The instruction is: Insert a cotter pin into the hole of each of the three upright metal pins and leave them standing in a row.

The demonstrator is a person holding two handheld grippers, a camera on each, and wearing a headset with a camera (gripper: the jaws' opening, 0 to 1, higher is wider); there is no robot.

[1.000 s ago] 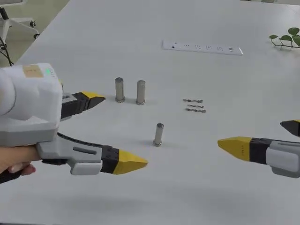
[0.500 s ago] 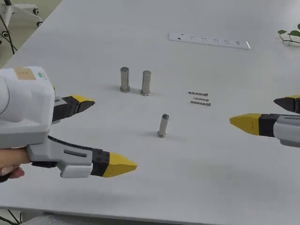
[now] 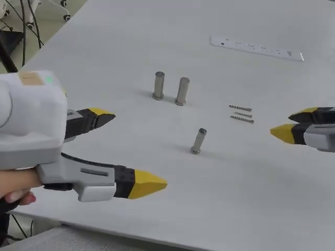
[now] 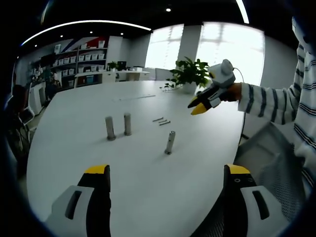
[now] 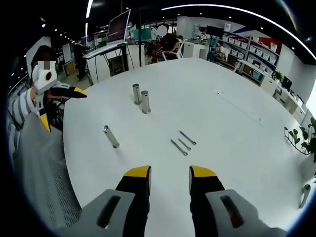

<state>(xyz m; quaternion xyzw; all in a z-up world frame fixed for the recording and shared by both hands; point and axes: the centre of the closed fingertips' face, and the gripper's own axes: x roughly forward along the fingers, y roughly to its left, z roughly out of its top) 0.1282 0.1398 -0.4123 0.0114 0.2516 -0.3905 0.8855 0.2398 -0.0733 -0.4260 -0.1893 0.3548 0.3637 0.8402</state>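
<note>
In the head view the left gripper (image 3: 128,149) reaches in from the left edge of the frame, level and low over the white table (image 3: 104,47). It points toward the right. A hand (image 3: 15,183) wraps its grip at the lower left corner. Its jaws are spread wide, one yellow tip high and one low, with only bare tabletop between them. The right gripper (image 3: 289,124) enters from the right edge at mid height and points left. Its two tips are only a narrow gap apart and hold nothing. In the left gripper view a striped sleeve (image 4: 271,103) leads to it at the upper right, where it hangs above the table.

Two metal pins (image 3: 170,89) stand upright just beside each other in the upper middle of the head view. A third metal pin (image 3: 198,141) stands alone near the centre, well apart from the pair and between the two grippers. The three cotter pins (image 3: 241,114) lie flat, side by side, right of the pair and just left of the right gripper's tips. None is in a hole. A power strip (image 3: 256,48) lies along the upper right.
</note>
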